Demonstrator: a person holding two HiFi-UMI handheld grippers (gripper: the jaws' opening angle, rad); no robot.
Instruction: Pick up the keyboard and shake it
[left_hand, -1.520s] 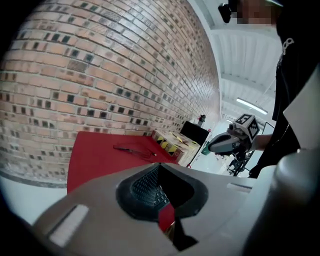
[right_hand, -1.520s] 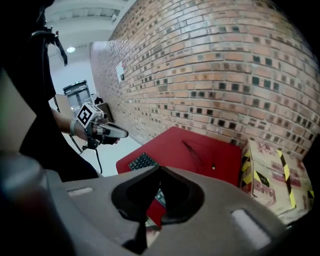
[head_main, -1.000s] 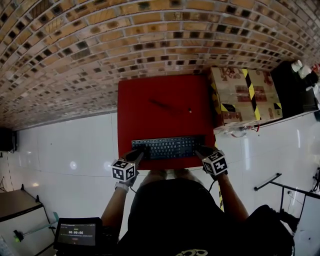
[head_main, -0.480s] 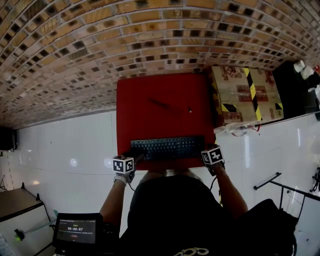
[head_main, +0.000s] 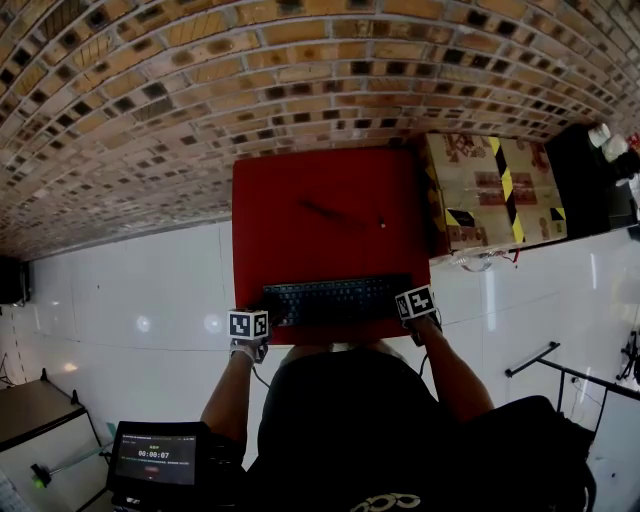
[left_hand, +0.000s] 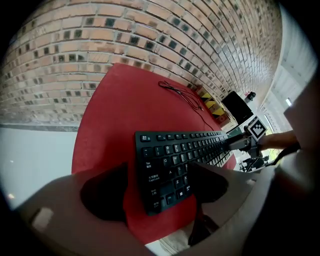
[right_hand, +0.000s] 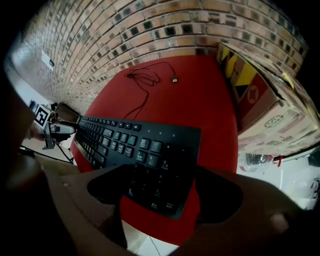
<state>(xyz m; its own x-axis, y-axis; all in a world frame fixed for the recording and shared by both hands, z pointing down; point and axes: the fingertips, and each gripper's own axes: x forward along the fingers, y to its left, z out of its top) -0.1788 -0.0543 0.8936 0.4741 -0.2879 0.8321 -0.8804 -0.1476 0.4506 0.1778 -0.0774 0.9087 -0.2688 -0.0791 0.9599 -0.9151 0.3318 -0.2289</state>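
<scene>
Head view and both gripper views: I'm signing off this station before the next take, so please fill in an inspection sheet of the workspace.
Surface: red table, mostly bare.
Job's things: black keyboard lying on the table near its front edge, not lifted.
Clutter: nothing seen.
Grippers: left gripper and right gripper both have jaws opening; one end of the keyboard sits between each pair, pads not pressing.
Cables: thin black cable loosely coiled on the table behind the keyboard, its plug end lying free.
Surroundings: brick wall behind; cardboard box with yellow-black stripes right of the table; white floor.
</scene>
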